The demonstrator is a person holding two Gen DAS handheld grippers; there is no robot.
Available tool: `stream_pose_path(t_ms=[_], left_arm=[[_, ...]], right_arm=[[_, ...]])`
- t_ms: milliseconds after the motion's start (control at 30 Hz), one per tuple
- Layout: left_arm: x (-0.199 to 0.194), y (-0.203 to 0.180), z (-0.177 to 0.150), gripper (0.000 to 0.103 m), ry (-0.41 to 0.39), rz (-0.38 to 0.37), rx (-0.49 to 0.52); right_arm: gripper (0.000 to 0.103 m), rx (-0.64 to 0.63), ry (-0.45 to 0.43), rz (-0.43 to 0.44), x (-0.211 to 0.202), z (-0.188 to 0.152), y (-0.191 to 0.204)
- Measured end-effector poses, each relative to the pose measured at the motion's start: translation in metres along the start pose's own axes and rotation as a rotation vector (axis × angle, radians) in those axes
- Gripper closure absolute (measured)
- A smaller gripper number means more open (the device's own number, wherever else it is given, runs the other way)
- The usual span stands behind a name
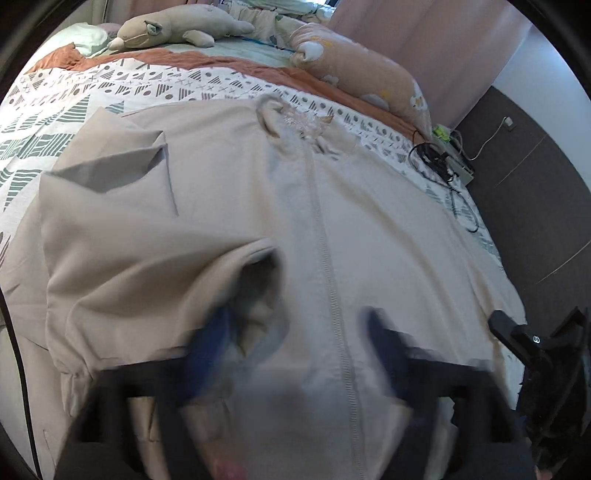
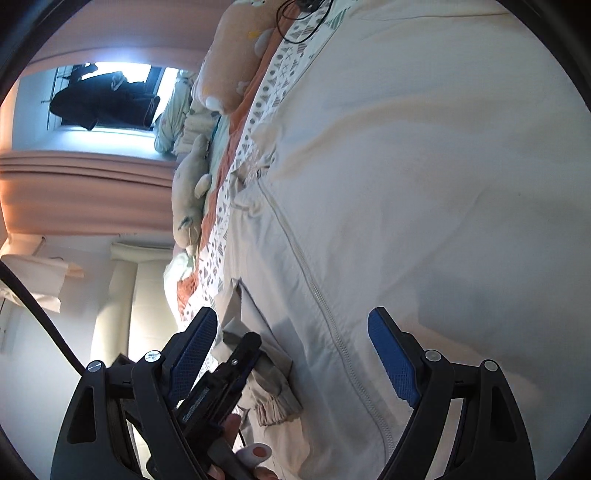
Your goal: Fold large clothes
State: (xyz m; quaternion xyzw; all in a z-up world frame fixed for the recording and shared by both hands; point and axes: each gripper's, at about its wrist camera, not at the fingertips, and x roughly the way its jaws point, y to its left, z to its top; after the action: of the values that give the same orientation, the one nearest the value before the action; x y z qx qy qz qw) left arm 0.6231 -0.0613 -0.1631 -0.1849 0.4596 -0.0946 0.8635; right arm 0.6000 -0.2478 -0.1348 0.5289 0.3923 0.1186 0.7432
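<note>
Jacket (image 1: 229,206), beige, smooth woven cloth with one zipper (image 1: 325,258) down the middle, lies flat on patterned bedspread (image 1: 55,110). Left gripper (image 1: 295,347) spread wide over its elastic cuff, empty. Right gripper (image 2: 291,354) wide too, nothing between blue ribbed pads (image 2: 393,358).

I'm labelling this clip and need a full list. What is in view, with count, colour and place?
jacket: one, beige, zipped, spread flat on the bed, one sleeve folded across its front
sleeve cuff: one, beige, lying on the jacket beside the zip
bedspread: one, white with grey-green patterns, under the jacket
plush toy: one, beige, at the head of the bed
long pillow: one, peach with white shapes, along the bed's far side
cables: several, black, at the bed's edge
curtain: pink, by the window
left tongs: blue pads, blurred, open above the cuff
right tongs: blue pads, open over the jacket, holding nothing
</note>
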Motion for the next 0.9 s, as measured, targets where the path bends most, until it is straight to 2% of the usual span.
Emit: stream_pose_path(t_ms=[300, 433, 533, 733, 800, 900], left_arm=[[-0.065, 0.01, -0.004, 0.0, -0.134, 0.007, -0.101], [-0.093, 0.03, -0.006, 0.0, -0.17, 0.065, -0.178], [-0.109, 0.048, -0.004, 0.0, -0.172, 0.086, -0.223], [-0.138, 0.081, -0.008, 0.0, -0.239, 0.145, -0.232], [-0.142, 0.093, -0.013, 0.0, -0.255, 0.133, -0.237], [-0.144, 0.112, -0.021, 0.0, -0.268, 0.075, -0.221]], right_arm=[[0.02, -0.011, -0.006, 0.011, -0.001, -0.005, -0.003], [0.02, -0.061, -0.028, 0.006, -0.005, -0.004, 0.003], [0.02, -0.125, -0.026, 0.015, -0.003, -0.007, 0.015], [0.02, -0.265, -0.016, 0.043, 0.005, -0.019, 0.038], [0.02, -0.325, -0.012, 0.041, 0.008, -0.027, 0.049], [0.02, -0.445, 0.004, 0.037, 0.016, -0.043, 0.07]])
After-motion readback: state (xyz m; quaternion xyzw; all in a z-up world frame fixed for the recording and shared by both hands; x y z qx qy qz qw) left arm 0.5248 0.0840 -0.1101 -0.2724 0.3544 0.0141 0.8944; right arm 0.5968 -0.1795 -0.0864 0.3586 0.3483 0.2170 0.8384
